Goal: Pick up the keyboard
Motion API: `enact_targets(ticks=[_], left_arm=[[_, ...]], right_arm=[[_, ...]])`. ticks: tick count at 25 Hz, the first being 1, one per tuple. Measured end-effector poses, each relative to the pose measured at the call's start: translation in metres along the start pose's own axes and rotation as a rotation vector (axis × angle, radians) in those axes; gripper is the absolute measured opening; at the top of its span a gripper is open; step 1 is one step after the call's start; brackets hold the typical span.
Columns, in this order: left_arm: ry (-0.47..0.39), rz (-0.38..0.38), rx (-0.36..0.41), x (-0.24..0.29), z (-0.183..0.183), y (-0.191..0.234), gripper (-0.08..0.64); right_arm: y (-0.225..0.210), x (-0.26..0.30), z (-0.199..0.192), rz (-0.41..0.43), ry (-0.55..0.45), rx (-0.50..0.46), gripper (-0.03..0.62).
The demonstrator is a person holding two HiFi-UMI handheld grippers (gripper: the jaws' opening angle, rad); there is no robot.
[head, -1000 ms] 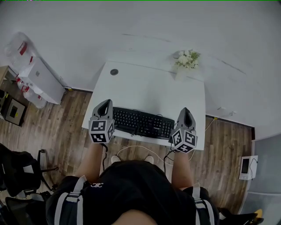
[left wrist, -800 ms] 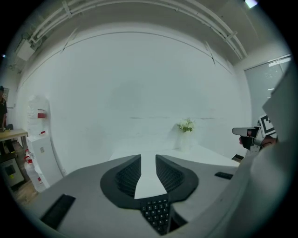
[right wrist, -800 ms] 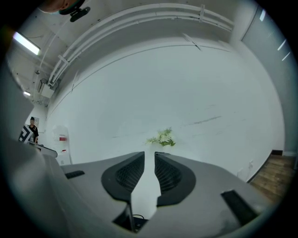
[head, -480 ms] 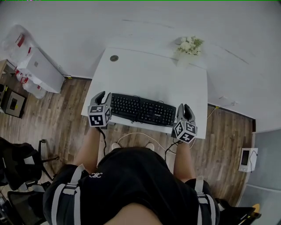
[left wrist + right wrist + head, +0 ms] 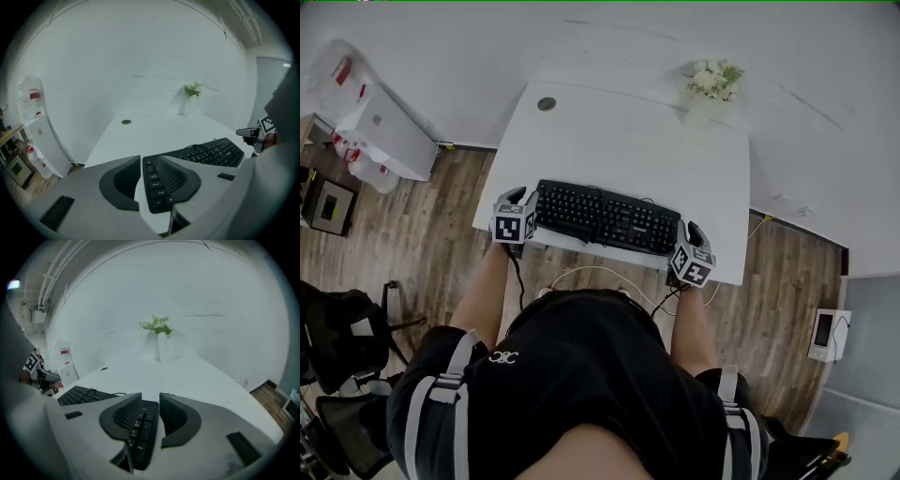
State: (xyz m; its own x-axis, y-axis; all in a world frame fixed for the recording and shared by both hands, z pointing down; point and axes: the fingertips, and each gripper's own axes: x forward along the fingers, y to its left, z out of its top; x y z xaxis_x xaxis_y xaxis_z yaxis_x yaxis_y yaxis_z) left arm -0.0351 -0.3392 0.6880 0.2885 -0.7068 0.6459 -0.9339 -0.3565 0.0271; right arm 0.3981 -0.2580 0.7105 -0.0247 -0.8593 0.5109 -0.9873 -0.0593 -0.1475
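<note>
A black keyboard (image 5: pixel 600 217) lies along the near edge of the white desk (image 5: pixel 628 150). My left gripper (image 5: pixel 517 198) is at its left end, with jaws apart. In the left gripper view the keyboard's (image 5: pixel 211 152) end keys lie between the left gripper's (image 5: pixel 149 159) jaws, and the pads do not press on it. My right gripper (image 5: pixel 693 231) is at the right end. Its jaws are opening, and the keyboard's (image 5: pixel 82 394) right end lies between the right gripper's (image 5: pixel 151 400) jaws, unpressed.
A white vase of flowers (image 5: pixel 710 86) stands at the desk's far right corner, and a round cable port (image 5: pixel 547 104) sits at the far left. A white cabinet (image 5: pixel 384 131) stands left of the desk. Cables (image 5: pixel 581 274) hang under the near edge.
Both grippers have come down from above the desk to the keyboard's two ends. Their jaws, shut before, now stand apart around the ends.
</note>
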Motion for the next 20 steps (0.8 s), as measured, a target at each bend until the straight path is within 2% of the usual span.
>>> enact_targets(ticks=[4,8,13,17,20], left_arm=[[0.072,-0.01,-0.082,0.018,-0.03,0.013,0.133],[0.108,-0.025,-0.133,0.028,-0.051,0.022,0.133],[0.122,-0.118,-0.198,0.043,-0.054,0.02,0.133],[0.143,-0.173,-0.253,0.055,-0.054,0.021,0.133],[0.146,-0.229,-0.34,0.059,-0.057,0.023,0.132]], right_arm=[[-0.014,0.011,-0.019,-0.01,0.047,0.075,0.126],[-0.01,0.018,-0.039,0.043,0.102,0.093,0.126],[-0.011,0.018,-0.059,0.043,0.167,0.108,0.126],[-0.006,0.015,-0.055,0.075,0.171,0.19,0.126],[-0.003,0.016,-0.055,0.136,0.186,0.345,0.126]])
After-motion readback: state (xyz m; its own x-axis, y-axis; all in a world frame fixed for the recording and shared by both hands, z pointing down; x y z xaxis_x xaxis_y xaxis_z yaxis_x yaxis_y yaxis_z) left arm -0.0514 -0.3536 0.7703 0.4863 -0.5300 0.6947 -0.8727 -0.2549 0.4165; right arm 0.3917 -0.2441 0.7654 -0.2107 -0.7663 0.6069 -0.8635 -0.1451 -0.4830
